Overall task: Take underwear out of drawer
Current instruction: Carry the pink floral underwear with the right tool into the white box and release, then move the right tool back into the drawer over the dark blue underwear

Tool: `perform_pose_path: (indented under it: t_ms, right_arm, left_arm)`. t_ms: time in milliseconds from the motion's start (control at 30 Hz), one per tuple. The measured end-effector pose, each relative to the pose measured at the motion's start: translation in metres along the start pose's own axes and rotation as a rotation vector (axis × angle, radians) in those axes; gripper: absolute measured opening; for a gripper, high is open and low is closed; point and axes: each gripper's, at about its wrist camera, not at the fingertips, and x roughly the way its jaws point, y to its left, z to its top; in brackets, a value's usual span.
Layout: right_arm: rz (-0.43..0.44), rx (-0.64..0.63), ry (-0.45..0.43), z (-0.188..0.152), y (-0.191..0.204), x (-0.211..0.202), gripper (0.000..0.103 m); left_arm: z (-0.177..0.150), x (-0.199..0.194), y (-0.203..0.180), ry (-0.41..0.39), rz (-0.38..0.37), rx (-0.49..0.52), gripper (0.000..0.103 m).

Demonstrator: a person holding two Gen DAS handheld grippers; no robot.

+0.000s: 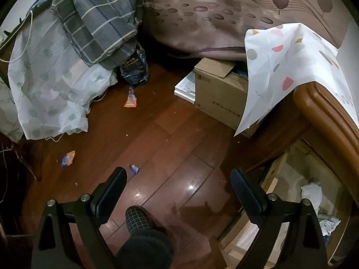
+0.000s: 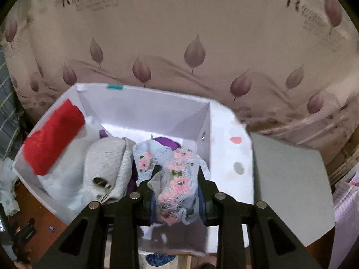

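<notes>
Nearest in the right wrist view, the black right gripper [image 2: 177, 179] is clamped tight on a bunched piece of pale blue lace underwear with pink embroidered flowers [image 2: 177, 186], crumpled and frilly at its edges, held above a white fabric storage box [image 2: 226, 148]. The garment's lower end is hidden behind the fingers. Inside the soft-walled box lie a folded grey textured garment [image 2: 110, 168], a red lacy piece [image 2: 53, 136] draped over the left rim, and purple cloth [image 2: 166, 142] mostly buried. Motion blur smears the box's edges. To its right is a flat grey panel [image 2: 289, 186], and behind everything hangs a beige cloth printed with mauve leaves [image 2: 195, 51].

In the left wrist view, the black left gripper [image 1: 178, 176] hangs with its jaws spread wide and nothing between them, over a glossy reddish-brown plank floor [image 1: 179, 134] dotted with small orange and blue wrappers [image 1: 68, 158]. A checked slipper [image 1: 136, 219] on a foot pokes in below. At right, an open wooden drawer [image 1: 278, 174] under a curved wooden top holds white crumpled cloth [image 1: 311, 192], partly blocked by the finger. Farther off stand a brown cardboard box [image 1: 215, 94], a white sheet with coloured shapes [image 1: 280, 67], and grey plaid bedding [image 1: 101, 18] on a pale covered heap.
</notes>
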Motion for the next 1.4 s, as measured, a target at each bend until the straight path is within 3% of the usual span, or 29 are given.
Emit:
perform_pose_path:
  t_ms: [233, 300, 333, 667, 900, 1133, 1300, 1400]
  right_arm:
    - [0.02, 0.034, -0.008, -0.005, -0.001, 0.019, 0.044]
    - [0.061, 0.035, -0.012, -0.006, -0.004, 0.015, 0.053]
    - [0.058, 0.028, -0.012, -0.006, -0.004, 0.012, 0.065]
    - [0.074, -0.044, -0.047, -0.017, -0.006, -0.04, 0.066]
    - [0.165, -0.091, -0.063, -0.058, -0.017, -0.087, 0.066]
    - [0.199, -0.291, 0.055, -0.14, -0.007, -0.075, 0.066]
    - [0.241, -0.398, 0.266, -0.199, 0.014, -0.008, 0.066]
    - [0.234, -0.477, 0.348, -0.222, 0.031, 0.034, 0.066]
  left_arm:
    - [0.0, 0.0, 0.0, -0.002, -0.004, 0.009, 0.093]
    - [0.0, 0.0, -0.001, -0.001, -0.002, 0.012, 0.093]
    - [0.0, 0.0, -0.001, -0.003, -0.004, 0.009, 0.093]
    - [-0.001, 0.001, -0.006, -0.008, -0.003, 0.018, 0.093]
    - [-0.004, -0.001, -0.011, -0.012, -0.002, 0.036, 0.093]
    - [-0.004, -0.002, -0.009, -0.02, 0.006, 0.031, 0.093]
    - [-0.004, -0.003, -0.008, -0.017, 0.009, 0.042, 0.093]
    - [-0.004, -0.004, -0.008, -0.018, 0.013, 0.048, 0.093]
